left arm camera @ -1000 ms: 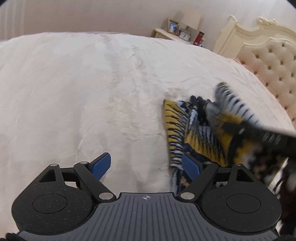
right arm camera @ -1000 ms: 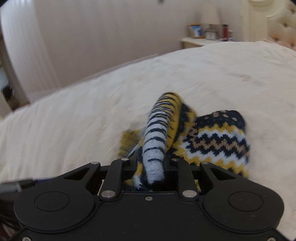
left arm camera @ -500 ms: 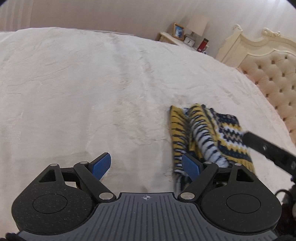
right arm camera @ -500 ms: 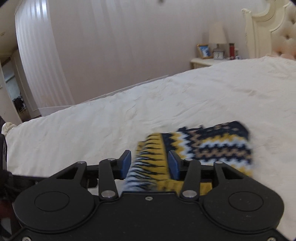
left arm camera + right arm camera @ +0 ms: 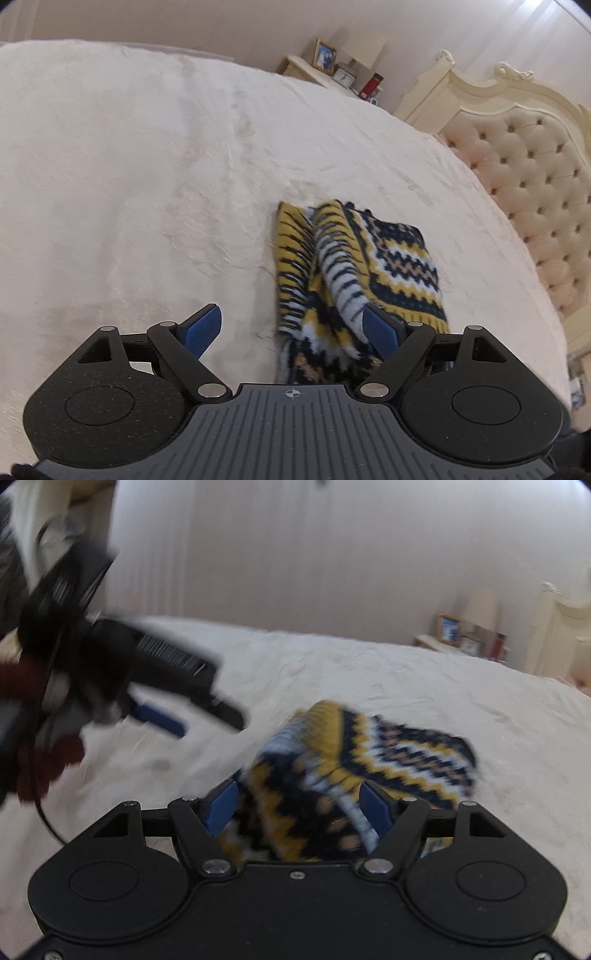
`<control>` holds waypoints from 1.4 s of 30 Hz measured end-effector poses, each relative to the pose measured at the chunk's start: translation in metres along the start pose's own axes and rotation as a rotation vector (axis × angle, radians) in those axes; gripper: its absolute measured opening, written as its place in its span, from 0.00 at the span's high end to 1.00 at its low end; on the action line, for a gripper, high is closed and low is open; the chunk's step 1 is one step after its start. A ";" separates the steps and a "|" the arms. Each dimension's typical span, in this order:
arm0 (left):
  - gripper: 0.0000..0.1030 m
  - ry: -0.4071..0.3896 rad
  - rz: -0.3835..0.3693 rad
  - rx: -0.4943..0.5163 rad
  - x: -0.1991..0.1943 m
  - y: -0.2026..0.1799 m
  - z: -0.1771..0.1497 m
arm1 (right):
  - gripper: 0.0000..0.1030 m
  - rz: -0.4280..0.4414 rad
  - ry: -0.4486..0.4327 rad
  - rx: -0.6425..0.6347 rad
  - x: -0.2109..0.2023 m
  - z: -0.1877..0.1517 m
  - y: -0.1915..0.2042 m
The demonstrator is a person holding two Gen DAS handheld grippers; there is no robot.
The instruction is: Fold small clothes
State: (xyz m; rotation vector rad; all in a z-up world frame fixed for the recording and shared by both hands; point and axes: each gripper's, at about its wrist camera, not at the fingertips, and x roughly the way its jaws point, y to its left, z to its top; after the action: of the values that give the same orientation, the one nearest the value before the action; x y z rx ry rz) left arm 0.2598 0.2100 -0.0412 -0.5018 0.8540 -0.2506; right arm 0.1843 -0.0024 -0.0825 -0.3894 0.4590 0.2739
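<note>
The knitted garment (image 5: 369, 269), patterned in yellow, navy, white and tan zigzags and stripes, lay folded in a bundle on the white bedspread (image 5: 147, 166), toward the side nearer the tufted headboard (image 5: 535, 192). The left tongs (image 5: 291, 328) stood wide apart above the bedspread, their right blue pad (image 5: 380, 328) over the garment's near edge and their left pad over bare cover; they gripped nothing. The right tongs (image 5: 297, 808) were likewise spread apart, with the garment (image 5: 362, 760) lying between and beyond their blue pads (image 5: 221, 808), blurred by motion; contact could not be judged. In the right wrist view the left tongs (image 5: 173, 716) appeared at upper left. A nightstand (image 5: 314, 72) with a framed photo (image 5: 325, 55) stood beside the headboard.
</note>
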 end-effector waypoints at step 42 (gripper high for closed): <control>0.87 0.053 0.090 0.165 0.074 -0.031 0.028 | 0.71 0.171 0.030 -0.012 0.030 -0.019 0.026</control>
State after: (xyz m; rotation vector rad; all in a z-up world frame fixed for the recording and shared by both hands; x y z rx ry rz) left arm 0.3283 0.1623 -0.0586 -0.3031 0.8966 -0.2507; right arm 0.1945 0.0178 -0.1203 -0.3666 0.5215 0.4376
